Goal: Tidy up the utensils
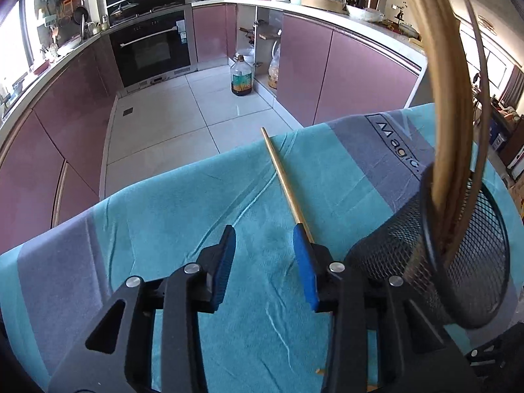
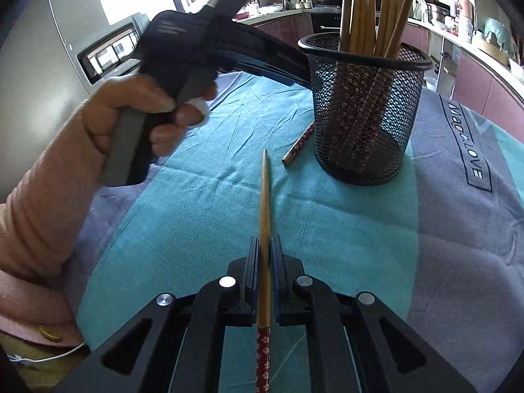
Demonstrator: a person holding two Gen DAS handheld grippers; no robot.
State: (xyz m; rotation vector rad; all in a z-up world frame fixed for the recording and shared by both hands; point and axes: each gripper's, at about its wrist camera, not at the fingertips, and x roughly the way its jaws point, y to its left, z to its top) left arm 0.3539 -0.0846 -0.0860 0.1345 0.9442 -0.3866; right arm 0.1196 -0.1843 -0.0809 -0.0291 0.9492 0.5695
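the teal and grey cloth-covered table [image 2: 344, 229] carries a black wire-mesh cup [image 2: 363, 114] of wooden chopsticks ahead and right of the right gripper [image 2: 266, 245], whose jaws clench a tan wooden chopstick [image 2: 264, 196], while the left gripper [image 1: 265, 245] jaws stand released, with a gold-tan chopstick [image 1: 285, 180] lying just outside its right finger.

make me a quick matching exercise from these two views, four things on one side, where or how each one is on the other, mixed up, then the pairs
Things:
1. left gripper
2. right gripper
3. mesh holder
4. loose chopstick

States:
A. stands upright on the cloth, full of chopsticks
B. lies flat on the cloth
C. jaws apart, nothing between the pads
D. clamped on a chopstick

Pairs: 1-C, 2-D, 3-A, 4-B
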